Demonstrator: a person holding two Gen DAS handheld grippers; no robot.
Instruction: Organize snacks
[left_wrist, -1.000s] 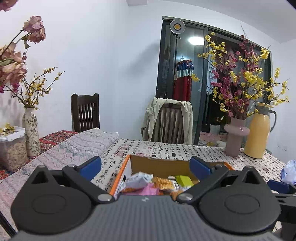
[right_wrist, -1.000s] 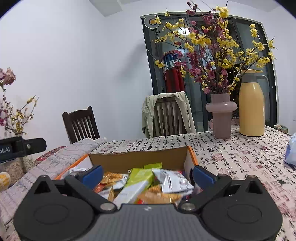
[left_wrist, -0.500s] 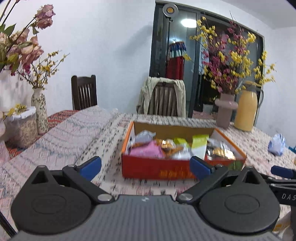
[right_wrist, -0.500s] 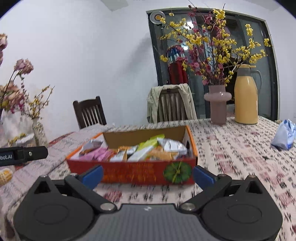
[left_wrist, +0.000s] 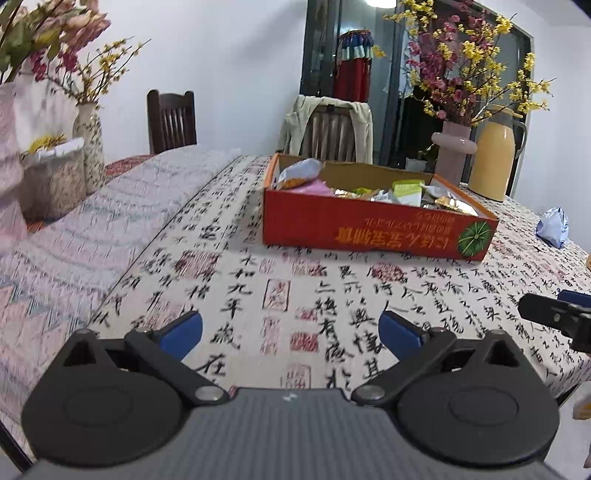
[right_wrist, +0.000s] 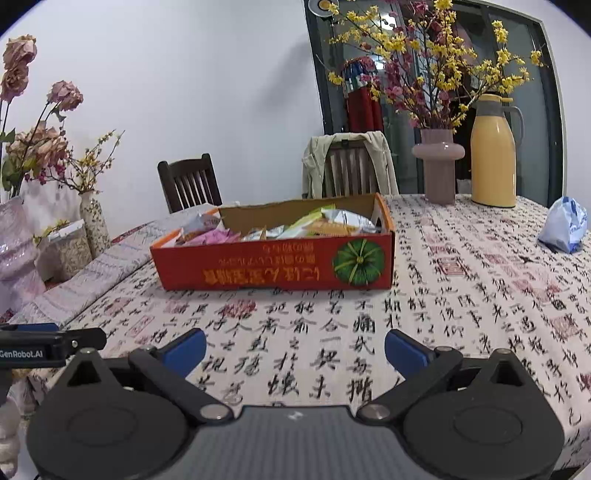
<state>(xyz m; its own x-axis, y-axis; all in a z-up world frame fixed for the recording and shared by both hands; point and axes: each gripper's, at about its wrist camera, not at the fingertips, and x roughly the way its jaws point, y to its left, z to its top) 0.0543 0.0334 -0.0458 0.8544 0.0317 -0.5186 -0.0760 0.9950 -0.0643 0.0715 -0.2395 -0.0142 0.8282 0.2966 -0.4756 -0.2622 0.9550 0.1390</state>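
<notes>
At the left edge of the bench (right_wrist: 480, 295) stand flower vases (right_wrist: 94, 221) and a lidded container (right_wrist: 68, 245), none of them part of the job. The left tool (left_wrist: 290, 328) hangs over the near edge with its blue pads spread wide and nothing between them. Beyond it, toward the middle of the bench, sits the red cardboard box (right_wrist: 273, 266), open on top and heaped with wrapped snacks (right_wrist: 332, 219) in silver, pink, green and orange. They look tumbled in rather than sorted, though from this low angle I cannot be sure of the layers underneath. The right tool (right_wrist: 295, 350) is also spread and empty, near the front edge and well apart from the box.

Toward the right edge lies a blue-and-white bag (right_wrist: 565, 225), alone on the cloth; it may be one snack left out. At the far right corner stand a pink vase (right_wrist: 437, 166) and a yellow jug (right_wrist: 493, 151).

I judge most of the gathering done, with the bag perhaps left.
</notes>
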